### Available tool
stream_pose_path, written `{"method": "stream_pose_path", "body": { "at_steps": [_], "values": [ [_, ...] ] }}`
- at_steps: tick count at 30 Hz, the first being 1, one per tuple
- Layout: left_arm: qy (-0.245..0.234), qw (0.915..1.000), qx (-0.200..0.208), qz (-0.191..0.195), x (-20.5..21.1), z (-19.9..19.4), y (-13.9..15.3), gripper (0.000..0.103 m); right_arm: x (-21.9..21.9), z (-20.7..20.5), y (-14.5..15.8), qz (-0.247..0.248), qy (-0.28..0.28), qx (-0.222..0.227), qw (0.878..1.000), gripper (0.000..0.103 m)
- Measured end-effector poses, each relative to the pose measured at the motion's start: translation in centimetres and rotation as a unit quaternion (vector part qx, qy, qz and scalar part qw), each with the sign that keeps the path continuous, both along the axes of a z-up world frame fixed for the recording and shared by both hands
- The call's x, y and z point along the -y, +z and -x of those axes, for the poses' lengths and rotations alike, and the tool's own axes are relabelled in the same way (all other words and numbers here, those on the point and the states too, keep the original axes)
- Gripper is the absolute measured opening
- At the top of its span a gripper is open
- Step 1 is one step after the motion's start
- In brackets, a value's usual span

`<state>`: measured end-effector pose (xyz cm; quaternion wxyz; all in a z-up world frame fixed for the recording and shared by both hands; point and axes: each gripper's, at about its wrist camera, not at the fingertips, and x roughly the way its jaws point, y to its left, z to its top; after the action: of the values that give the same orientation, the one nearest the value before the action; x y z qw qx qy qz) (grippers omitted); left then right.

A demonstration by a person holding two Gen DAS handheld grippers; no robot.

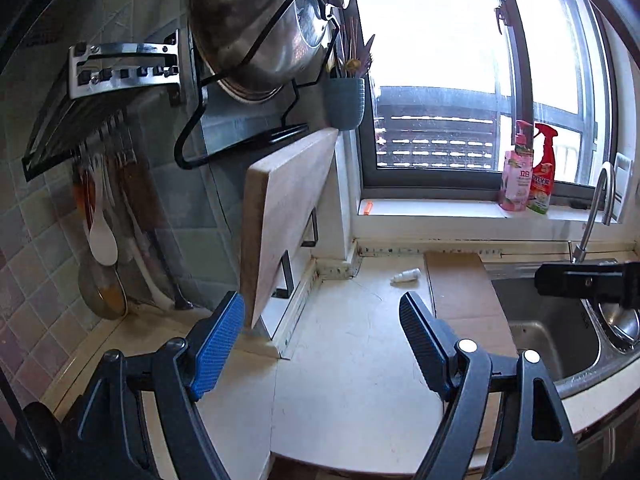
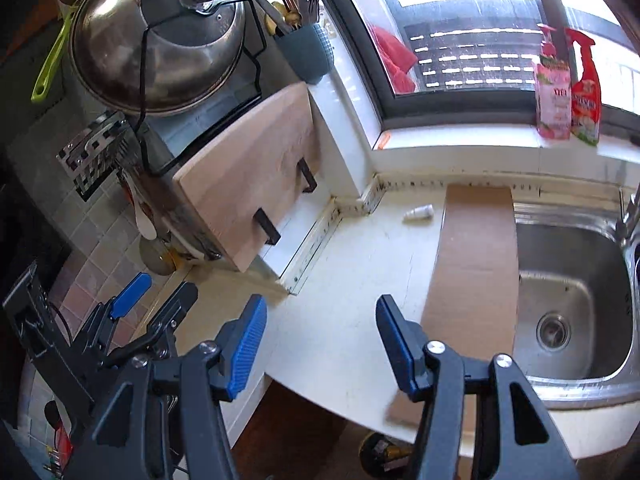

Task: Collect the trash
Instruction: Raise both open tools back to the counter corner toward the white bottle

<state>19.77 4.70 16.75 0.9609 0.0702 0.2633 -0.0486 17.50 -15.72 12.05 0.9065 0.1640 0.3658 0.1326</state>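
Note:
A small white tube lies on its side on the pale counter near the back wall. Just right of it a flat brown cardboard sheet rests along the sink's edge. My left gripper hovers above the counter's front corner, open, with nothing between its blue pads. It also shows at the lower left of the right wrist view as the left gripper. My right gripper hangs open and empty over the counter's front edge, well short of the tube.
A wooden cutting board leans in a black rack at the left, under a steel pot lid and a utensil cup. The steel sink and faucet are at the right. Two bottles stand on the windowsill.

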Motion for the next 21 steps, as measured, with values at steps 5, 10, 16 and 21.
{"method": "stream_pose_path", "body": {
  "at_steps": [5, 10, 16, 21],
  "values": [
    [0.032, 0.9991, -0.003, -0.029, 3.2, -5.5, -0.9, 0.078, 2.8, -7.1, 1.0, 0.045, 0.045, 0.001, 0.998, 0.057],
    [0.078, 0.9946, -0.048, -0.049, 6.9, -12.4, -4.4, 0.077, 5.5, -15.6, -1.4, 0.097, 0.091, -0.023, 0.991, 0.057],
    [0.134, 0.9819, -0.118, -0.064, 10.2, -21.0, -10.5, 0.06, 7.6, -25.8, -8.4, 0.161, 0.147, -0.062, 0.974, 0.057],
    [0.167, 0.9666, -0.188, -0.05, 10.5, -26.4, -16.5, 0.046, 7.9, -32.0, -15.3, 0.175, 0.199, -0.084, 0.961, 0.057]
  ]
}}
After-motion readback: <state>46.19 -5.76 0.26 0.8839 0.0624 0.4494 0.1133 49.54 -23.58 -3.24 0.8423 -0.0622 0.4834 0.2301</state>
